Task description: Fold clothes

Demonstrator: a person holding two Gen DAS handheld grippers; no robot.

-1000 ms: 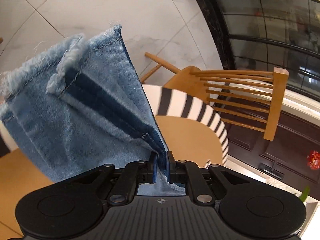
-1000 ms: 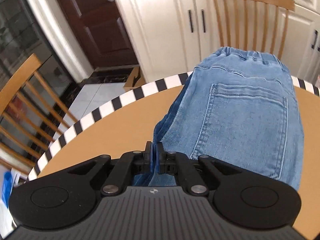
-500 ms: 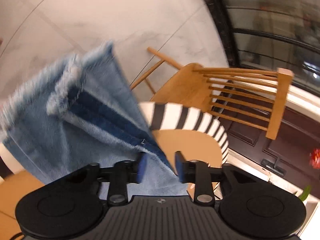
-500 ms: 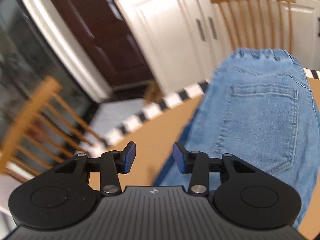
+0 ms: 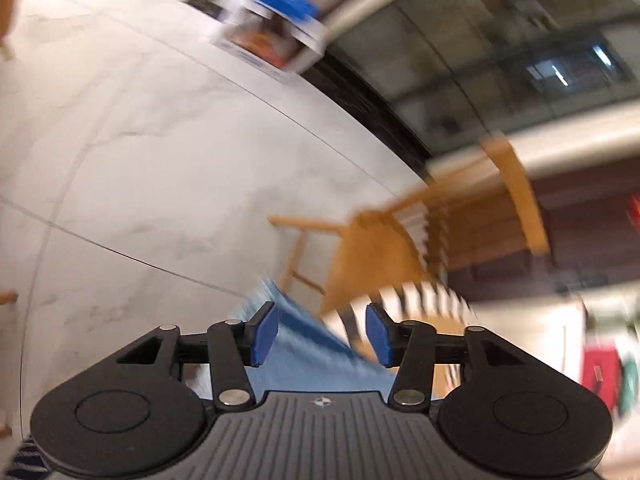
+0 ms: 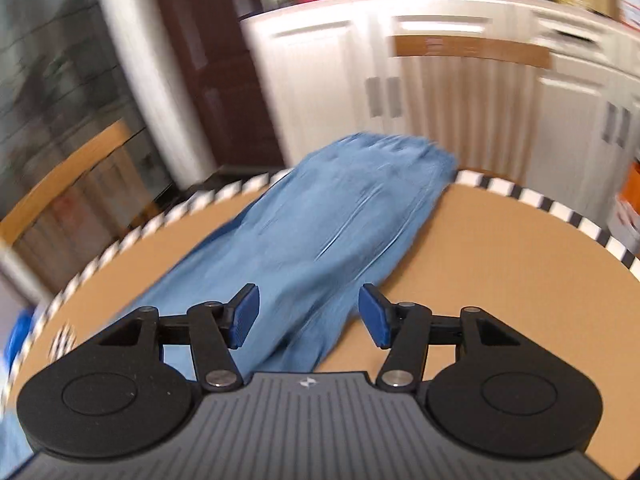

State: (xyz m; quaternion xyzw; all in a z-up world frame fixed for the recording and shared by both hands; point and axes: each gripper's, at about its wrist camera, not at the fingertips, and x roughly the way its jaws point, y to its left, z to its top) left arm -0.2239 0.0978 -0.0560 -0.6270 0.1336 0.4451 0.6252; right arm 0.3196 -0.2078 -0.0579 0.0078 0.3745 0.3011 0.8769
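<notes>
A pair of blue jeans lies stretched across the round wooden table, waistband at the far rim. My right gripper hovers above the near part of the denim, its jaws opening, blue pads clear of the cloth. In the left wrist view the jeans' leg end shows blurred below my left gripper, whose jaws are also opening and press on nothing. The fabric sits under and behind both pairs of fingers, not gripped.
The table has a black-and-white striped rim. Wooden chairs stand around it: one by the dark glass doors, one at the far side. White cabinets lie beyond. A marble floor spreads to the left.
Both grippers let go of the jeans and opened. The left one rose and rolled, the leg end dropping low in its view. The right one drew back and sideways, showing more denim.
</notes>
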